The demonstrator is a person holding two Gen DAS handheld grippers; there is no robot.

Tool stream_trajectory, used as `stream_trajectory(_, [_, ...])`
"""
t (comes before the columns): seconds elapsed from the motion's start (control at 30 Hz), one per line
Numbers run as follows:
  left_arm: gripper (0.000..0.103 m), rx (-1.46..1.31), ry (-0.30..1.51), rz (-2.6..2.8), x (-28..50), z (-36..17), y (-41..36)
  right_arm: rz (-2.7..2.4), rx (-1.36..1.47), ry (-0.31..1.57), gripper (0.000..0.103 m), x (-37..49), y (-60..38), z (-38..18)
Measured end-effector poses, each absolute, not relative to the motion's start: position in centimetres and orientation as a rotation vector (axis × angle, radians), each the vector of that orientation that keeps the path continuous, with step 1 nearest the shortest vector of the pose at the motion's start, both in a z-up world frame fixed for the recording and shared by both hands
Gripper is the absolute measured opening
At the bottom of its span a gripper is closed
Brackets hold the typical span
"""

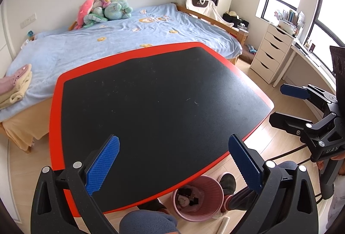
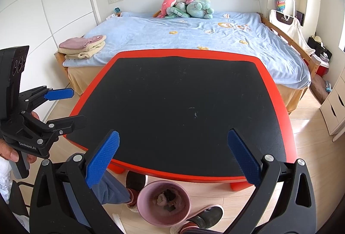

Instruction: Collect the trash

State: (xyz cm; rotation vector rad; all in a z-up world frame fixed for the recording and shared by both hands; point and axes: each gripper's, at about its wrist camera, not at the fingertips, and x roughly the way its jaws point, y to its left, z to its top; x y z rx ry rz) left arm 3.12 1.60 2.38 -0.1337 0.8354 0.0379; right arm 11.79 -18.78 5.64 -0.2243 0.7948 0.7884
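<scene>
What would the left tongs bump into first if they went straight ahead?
Probably the black table top. The left tongs are open, hold nothing and point forward and down over it. Nothing shows on the table in their way, though how high they hang is hard to judge.

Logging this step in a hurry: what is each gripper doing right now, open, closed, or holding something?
Left gripper: open, jaws spread wide, holding nothing.
Right gripper: open, jaws spread wide, holding nothing.

Red-rimmed table, black mat
</scene>
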Motion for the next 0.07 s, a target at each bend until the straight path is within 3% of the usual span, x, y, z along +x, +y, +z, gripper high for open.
stream_trajectory(0.07, [0.097,-0.137,0.833,0.044,3.27,2.43,1.61,0.79,-0.228,0.798,0.099,11.77,-18.77,5.43])
